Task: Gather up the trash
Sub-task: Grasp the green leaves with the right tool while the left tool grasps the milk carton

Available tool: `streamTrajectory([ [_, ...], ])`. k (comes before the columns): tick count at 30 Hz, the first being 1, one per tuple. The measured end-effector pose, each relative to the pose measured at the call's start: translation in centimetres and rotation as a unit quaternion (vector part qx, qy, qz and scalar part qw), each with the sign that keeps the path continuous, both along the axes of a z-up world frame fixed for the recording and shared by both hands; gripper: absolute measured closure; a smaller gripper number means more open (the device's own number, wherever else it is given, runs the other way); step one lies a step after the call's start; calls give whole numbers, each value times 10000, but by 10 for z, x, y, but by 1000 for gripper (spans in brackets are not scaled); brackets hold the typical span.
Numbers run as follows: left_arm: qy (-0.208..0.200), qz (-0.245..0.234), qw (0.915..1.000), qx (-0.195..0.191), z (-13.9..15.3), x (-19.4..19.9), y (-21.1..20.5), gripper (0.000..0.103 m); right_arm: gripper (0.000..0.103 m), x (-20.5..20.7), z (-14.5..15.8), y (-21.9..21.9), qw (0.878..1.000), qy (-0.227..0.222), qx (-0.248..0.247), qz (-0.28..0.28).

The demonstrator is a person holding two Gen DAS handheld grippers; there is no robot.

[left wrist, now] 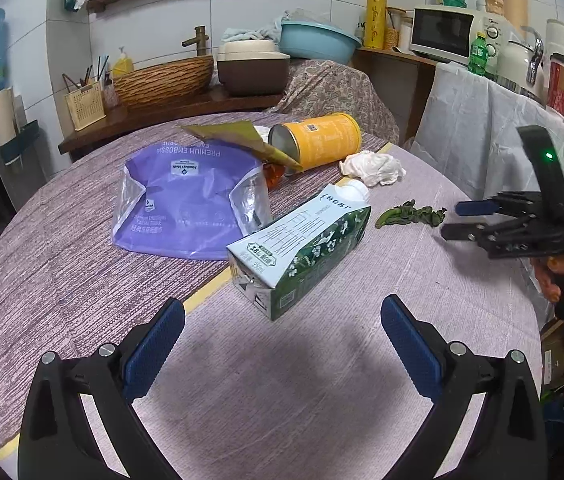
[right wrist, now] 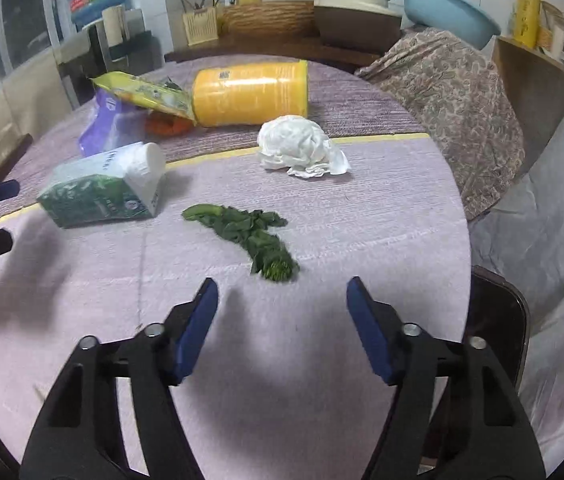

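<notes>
Our left gripper (left wrist: 282,344) hovers above the round table (left wrist: 302,400) with its blue pads spread wide and nothing between them; the right gripper (right wrist: 282,320) is just as wide and just as empty. None of the trash has been picked up yet, so we judge the collecting is at its start.

Ahead of the left gripper, going left to right, we have the purple tissue bag (left wrist: 186,204) ahead-left, the milk carton (left wrist: 302,248) lying on its side straight ahead and nearest the fingertips, then the yellow tin (left wrist: 318,140) on its side farther off, and the crumpled tissue (left wrist: 372,168) ahead-right.

Ahead of the right gripper, the wilted greens (right wrist: 246,236) lie just beyond the tips, slightly left of centre.

To do this step well, we would let each gripper take what lies nearest. For the carton, we should close across its narrow sides, not along its length, and squeeze gently since it may crush. For the greens, we should come down low so the pads scrape the cloth and pinch the thick stem end, as limp leaves may slip out.

The left view alone shows the right gripper from outside, its hand, the microwave (left wrist: 442,32) and the carton's printed face. The right view alone shows the greens' cut stem end and something orange (right wrist: 168,126) under the yellow-green wrapper (right wrist: 150,94).
</notes>
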State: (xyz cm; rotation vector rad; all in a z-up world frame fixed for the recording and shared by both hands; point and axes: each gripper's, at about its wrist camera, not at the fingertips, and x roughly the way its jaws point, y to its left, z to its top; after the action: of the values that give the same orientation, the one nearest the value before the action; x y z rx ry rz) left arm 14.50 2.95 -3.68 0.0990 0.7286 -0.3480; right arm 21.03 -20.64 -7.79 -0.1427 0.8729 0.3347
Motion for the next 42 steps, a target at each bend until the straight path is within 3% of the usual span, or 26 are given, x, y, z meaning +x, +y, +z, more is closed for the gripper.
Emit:
streamTrajectory([
  [4,54,-146,9999,28,-3,9,3,6,52,18,-9,5,9999,101,-89,68],
  [6,75,-205,9998,24,-3,14,2,6,59,23,-9,10,9996,61,-235,130],
  [8,91,-278,9996,15,-2,21,0,6,74,22,-7,15,9995,66,-221,230],
  [13,138,-621,9979,141,6,40,-12,6,89,11,-5,24,9989,5,-366,299],
  [18,308,-1127,9907,705,3,56,-40,6,91,-11,2,19,9995,-118,-158,243],
  [24,462,-1352,9812,1300,-9,73,-66,6,91,-38,25,0,9993,-325,184,55],
  [28,575,-1398,9740,1690,-17,78,-79,20,91,-54,36,-9,9987,-420,302,-9],
  [32,597,-1338,9713,1873,-19,81,-84,36,91,-64,43,-17,9978,-461,473,-79],
  [36,571,-1331,9702,1941,-17,78,-85,42,91,-71,44,-20,9973,-494,531,-62],
  [42,592,-1176,9785,1588,-10,69,-84,50,91,-81,45,-28,9956,-546,754,-136],
])
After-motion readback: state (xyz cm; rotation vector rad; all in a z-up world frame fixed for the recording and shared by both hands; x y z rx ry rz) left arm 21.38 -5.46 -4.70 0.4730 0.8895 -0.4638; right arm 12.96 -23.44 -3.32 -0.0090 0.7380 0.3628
